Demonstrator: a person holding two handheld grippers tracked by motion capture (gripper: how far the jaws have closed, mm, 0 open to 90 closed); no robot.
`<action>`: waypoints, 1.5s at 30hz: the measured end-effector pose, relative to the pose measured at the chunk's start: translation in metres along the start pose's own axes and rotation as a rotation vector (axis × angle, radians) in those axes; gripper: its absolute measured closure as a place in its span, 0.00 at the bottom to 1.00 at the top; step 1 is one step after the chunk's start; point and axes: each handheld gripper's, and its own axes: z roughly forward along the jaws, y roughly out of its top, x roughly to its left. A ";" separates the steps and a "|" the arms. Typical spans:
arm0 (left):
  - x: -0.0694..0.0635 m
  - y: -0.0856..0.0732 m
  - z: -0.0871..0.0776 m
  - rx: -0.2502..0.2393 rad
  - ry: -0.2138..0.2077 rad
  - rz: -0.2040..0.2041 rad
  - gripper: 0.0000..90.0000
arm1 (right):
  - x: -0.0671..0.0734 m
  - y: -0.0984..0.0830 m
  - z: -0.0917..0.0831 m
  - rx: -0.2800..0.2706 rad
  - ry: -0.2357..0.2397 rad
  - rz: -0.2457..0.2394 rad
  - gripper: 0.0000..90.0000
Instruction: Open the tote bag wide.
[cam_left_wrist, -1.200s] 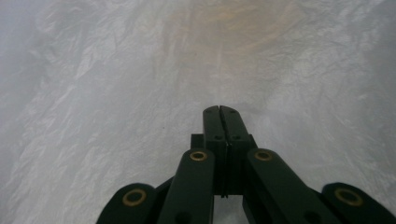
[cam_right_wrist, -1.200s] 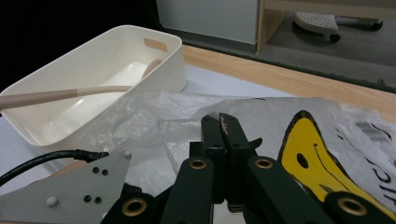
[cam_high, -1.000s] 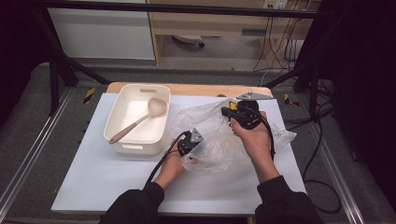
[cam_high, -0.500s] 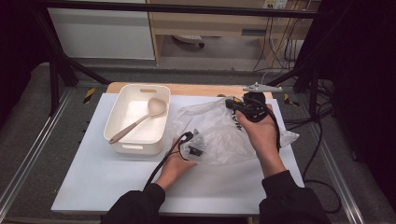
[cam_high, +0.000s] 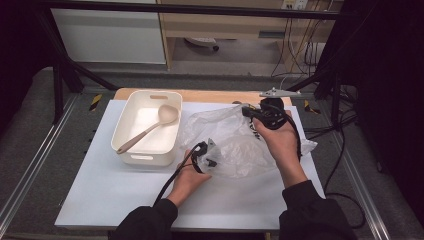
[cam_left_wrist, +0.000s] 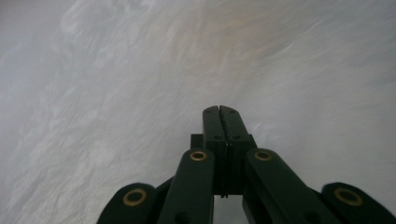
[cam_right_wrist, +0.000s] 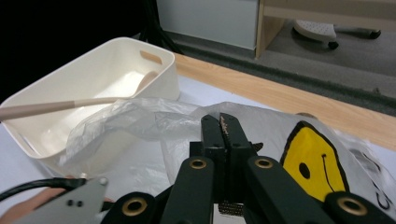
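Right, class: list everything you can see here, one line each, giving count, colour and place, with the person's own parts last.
Clear crinkled plastic bag: one, see-through with a yellow smiley face, middle of the table.
Cream rectangular plastic tub: one, left of the bag.
Beige long-handled spoon: one, lying inside the tub.
White table top: one, under everything.
Wooden board: one, light brown, along the far edge.
Left gripper: one, black, jaws shut, at the bag's near edge.
Right gripper: one, black, jaws shut, at the bag's far side.
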 end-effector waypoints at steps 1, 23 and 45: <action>-0.002 0.002 -0.003 -0.016 0.002 -0.003 1.00 | -0.001 -0.002 0.002 0.006 0.001 0.001 1.00; 0.011 0.025 -0.115 -0.181 -0.031 -0.125 0.57 | 0.001 -0.033 0.020 0.039 0.039 0.012 1.00; 0.081 0.021 -0.190 -0.236 0.107 -0.230 0.07 | 0.001 -0.053 0.033 0.040 0.077 0.036 1.00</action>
